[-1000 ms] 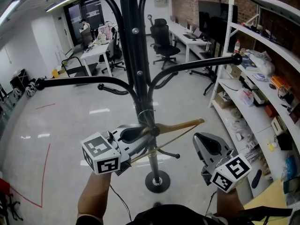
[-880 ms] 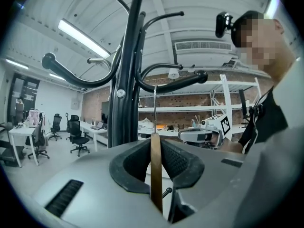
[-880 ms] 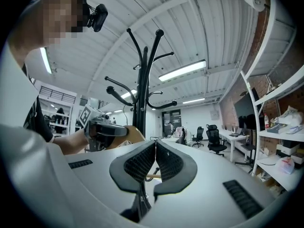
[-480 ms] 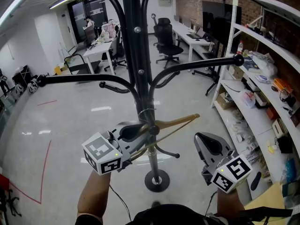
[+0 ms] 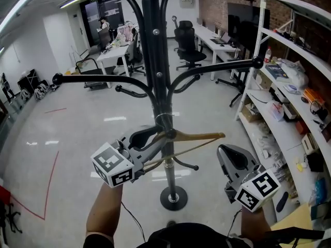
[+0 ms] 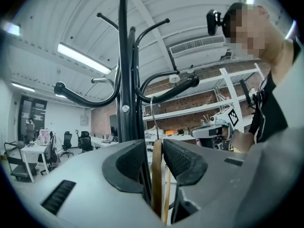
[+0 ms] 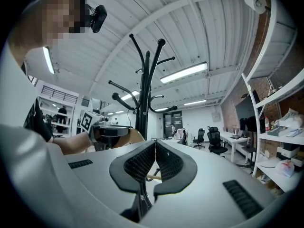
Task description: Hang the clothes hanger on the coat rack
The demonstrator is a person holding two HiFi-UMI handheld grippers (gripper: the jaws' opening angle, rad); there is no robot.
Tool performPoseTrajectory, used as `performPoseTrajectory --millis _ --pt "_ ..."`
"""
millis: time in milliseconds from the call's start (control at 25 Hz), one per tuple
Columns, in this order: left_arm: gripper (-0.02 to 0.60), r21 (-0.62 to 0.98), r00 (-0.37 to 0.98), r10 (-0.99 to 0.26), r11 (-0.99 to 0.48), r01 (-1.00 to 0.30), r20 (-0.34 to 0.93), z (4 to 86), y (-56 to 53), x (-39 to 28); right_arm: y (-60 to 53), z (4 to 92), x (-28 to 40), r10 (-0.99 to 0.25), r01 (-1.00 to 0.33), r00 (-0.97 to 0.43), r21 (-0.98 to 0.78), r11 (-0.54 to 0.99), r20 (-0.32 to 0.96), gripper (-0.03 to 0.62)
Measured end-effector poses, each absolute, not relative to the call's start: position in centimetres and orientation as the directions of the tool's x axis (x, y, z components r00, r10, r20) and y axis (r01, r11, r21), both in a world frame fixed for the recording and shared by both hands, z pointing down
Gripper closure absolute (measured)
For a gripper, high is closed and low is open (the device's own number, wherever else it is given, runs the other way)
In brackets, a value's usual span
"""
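the left gripper's (image 6: 158, 148) jaws have just been opening and stand slack, with the wooden hanger (image 5: 199, 136) upright between them and a gap on one side. the hanger sits against the rack (image 5: 155, 61), its arm reaching toward 3 o'clock. the right gripper (image 7: 155, 151), at 4 o'clock of the hanger, is closed on nothing.

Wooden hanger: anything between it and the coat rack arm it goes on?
Nothing visible. The light wooden hanger stands between the jaws of the left gripper, which have just been opening; its wire hook rises straight to a curved arm of the black metal coat rack, beside the pole.
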State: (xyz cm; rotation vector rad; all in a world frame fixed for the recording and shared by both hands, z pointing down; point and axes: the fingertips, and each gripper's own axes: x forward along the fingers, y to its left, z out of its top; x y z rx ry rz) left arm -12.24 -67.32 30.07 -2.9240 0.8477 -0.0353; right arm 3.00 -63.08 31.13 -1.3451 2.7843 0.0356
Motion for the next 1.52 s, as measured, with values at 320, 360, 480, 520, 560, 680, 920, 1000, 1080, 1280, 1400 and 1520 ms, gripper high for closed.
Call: performPoseTrajectory --millis 320,360,480,520,560,680,920,1000,1080,1280,1400,1520 --pt "0.459 -0.197 0.757 -0.653 -0.741 -0.642 -0.009 28.7 -66.5 -13.5 -61.1 30.9 3.7 -0.766 -0.767 -0.640 0.001 0.641 -0.061 0.586" --pt "0.459 -0.199 0.751 -0.660 -0.733 -0.650 -0.025 28.4 -65.9 -13.7 -60.8 30.9 3.8 -0.764 -0.765 -0.642 0.001 0.644 -0.063 0.586" --pt "0.460 -0.158 0.739 -0.657 -0.722 -0.674 -0.149 26.1 -62.8 -14.6 -59.6 30.8 4.4 -0.755 -0.757 -0.652 -0.003 0.653 -0.068 0.586" --pt "0.460 -0.134 0.727 -0.659 -0.716 -0.685 -0.192 25.5 -61.6 -15.0 -59.0 30.8 4.6 -0.751 -0.752 -0.657 -0.005 0.659 -0.067 0.586" --pt "0.460 -0.117 0.714 -0.666 -0.708 -0.697 -0.216 25.3 -60.5 -15.3 -58.4 30.9 4.8 -0.746 -0.747 -0.663 -0.008 0.665 -0.068 0.586" --pt "0.515 -0.073 0.673 -0.709 -0.676 -0.734 -0.210 26.1 -57.6 -15.6 -56.7 30.8 5.3 -0.727 -0.728 -0.682 -0.016 0.685 -0.079 0.586" --pt "0.581 -0.007 0.619 -0.751 -0.635 -0.773 -0.228 28.1 -50.2 -14.9 -52.7 31.3 5.8 -0.691 -0.691 -0.717 -0.030 0.722 -0.093 0.586" --pt "0.581 0.034 0.611 -0.751 -0.638 -0.770 -0.250 28.9 -47.1 -14.7 -50.8 31.9 5.7 -0.671 -0.671 -0.736 -0.041 0.741 -0.091 0.586" --pt "0.581 0.107 0.616 -0.747 -0.653 -0.750 -0.251 29.8 -44.7 -14.4 -49.4 32.7 5.8 -0.659 -0.656 -0.748 -0.061 0.752 -0.082 0.586" --pt "0.581 0.136 0.625 -0.751 -0.657 -0.742 -0.213 30.9 -40.5 -13.0 -46.9 34.2 5.9 -0.623 -0.619 -0.781 -0.071 0.782 -0.054 0.586" --pt "0.581 0.147 0.604 -0.769 -0.636 -0.758 -0.209 31.1 -39.2 -12.3 -45.5 34.4 5.8 -0.605 -0.601 -0.795 -0.073 0.796 -0.045 0.586" --pt "0.581 0.149 0.585 -0.782 -0.618 -0.772 -0.215 31.2 -37.8 -12.4 -44.5 34.3 5.3 -0.600 -0.595 -0.800 -0.090 0.799 -0.033 0.586"
